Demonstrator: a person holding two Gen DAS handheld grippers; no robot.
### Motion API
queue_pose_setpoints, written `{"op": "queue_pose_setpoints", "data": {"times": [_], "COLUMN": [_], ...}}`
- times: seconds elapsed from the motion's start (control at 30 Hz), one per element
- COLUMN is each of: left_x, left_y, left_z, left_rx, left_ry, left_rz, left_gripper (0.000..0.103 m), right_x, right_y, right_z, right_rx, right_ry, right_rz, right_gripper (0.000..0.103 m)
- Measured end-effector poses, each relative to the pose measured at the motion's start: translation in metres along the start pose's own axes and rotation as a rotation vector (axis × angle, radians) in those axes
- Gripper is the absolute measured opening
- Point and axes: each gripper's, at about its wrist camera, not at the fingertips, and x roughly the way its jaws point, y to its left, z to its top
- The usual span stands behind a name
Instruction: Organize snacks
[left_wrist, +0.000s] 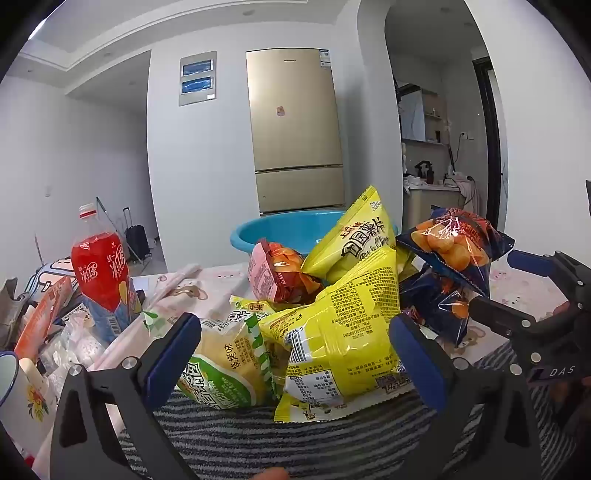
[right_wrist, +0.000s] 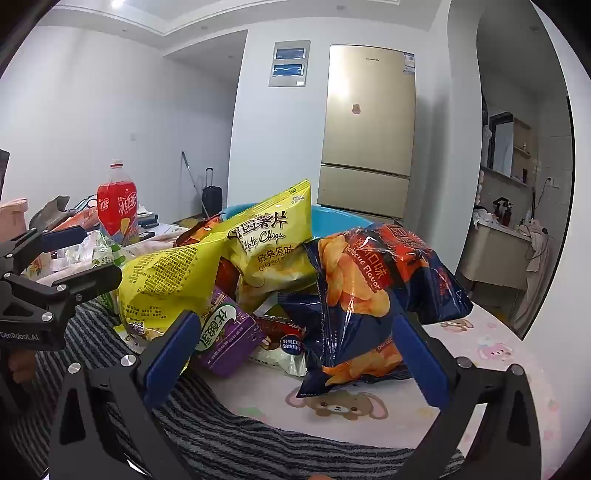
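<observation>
A pile of snack bags lies on the table. In the left wrist view my left gripper (left_wrist: 293, 350) is open, its fingers either side of a yellow chip bag (left_wrist: 340, 332) and a green-and-white snack bag (left_wrist: 225, 365). A red bag (left_wrist: 280, 277), a second yellow chip bag (left_wrist: 354, 236) and a navy barbecue chip bag (left_wrist: 454, 247) lie behind. In the right wrist view my right gripper (right_wrist: 295, 354) is open, just in front of the navy barbecue bag (right_wrist: 362, 291), a purple packet (right_wrist: 225, 336) and the yellow bags (right_wrist: 166, 284). Neither gripper holds anything.
A blue plastic basin (left_wrist: 280, 229) stands behind the pile. A red drink bottle (left_wrist: 101, 266) and clutter sit at the left, with a mug (left_wrist: 14, 387) at the near left. A striped cloth (left_wrist: 258, 435) covers the near table. A fridge (left_wrist: 295, 129) stands at the back wall.
</observation>
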Motion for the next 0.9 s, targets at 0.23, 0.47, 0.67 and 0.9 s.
{"op": "queue_pose_setpoints", "data": {"times": [0.23, 0.47, 0.67, 0.9], "left_x": [0.0, -0.002, -0.001, -0.003], "left_y": [-0.005, -0.003, -0.002, 0.003], "left_z": [0.0, -0.002, 0.0, 0.001], "left_rx": [0.006, -0.004, -0.009, -0.018], "left_ry": [0.004, -0.002, -0.003, -0.004], "left_rz": [-0.006, -0.005, -0.006, -0.004], "left_gripper": [0.103, 0.103, 0.103, 0.103], "right_x": [0.001, 0.001, 0.001, 0.002], "right_y": [-0.001, 0.001, -0.003, -0.003], "right_z": [0.0, 0.001, 0.0, -0.001], "right_rx": [0.001, 0.007, 0.005, 0.016], "right_ry": [0.004, 0.012, 0.013, 0.019], "right_rz": [0.001, 0.004, 0.004, 0.007], "right_gripper": [0.103, 0.103, 0.103, 0.103]}}
